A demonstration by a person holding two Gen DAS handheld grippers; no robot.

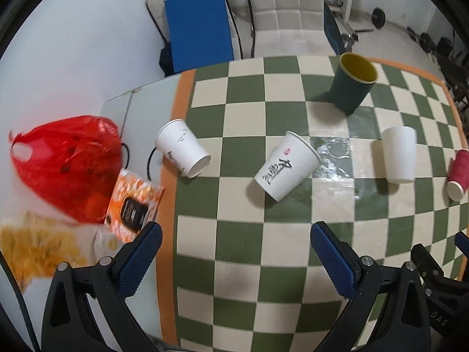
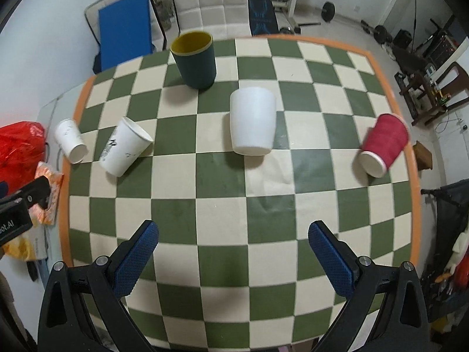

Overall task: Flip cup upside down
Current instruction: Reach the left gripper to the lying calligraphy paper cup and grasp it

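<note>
Several cups stand on a green-and-cream checkered cloth [image 2: 222, 205]. A dark green cup with a yellow inside [image 1: 353, 85] [image 2: 195, 58] stands upright at the back. A white paper cup with black writing [image 1: 285, 165] [image 2: 124, 149] stands mouth up. A small white paper cup [image 1: 183, 152] [image 2: 71, 140], a plain white cup [image 1: 400, 154] [image 2: 252, 121] and a red paper cup [image 1: 458, 174] [image 2: 382, 145] stand mouth down. My left gripper [image 1: 234, 264] is open and empty, short of the written cup. My right gripper [image 2: 233, 264] is open and empty, short of the plain white cup.
A red plastic bag [image 1: 66, 164], an orange packet [image 1: 133, 208] and a yellow snack bag [image 1: 38, 249] lie left of the cloth. A white chair [image 1: 287, 11], a blue panel [image 1: 199, 26] and gym weights [image 2: 328, 11] stand beyond the table.
</note>
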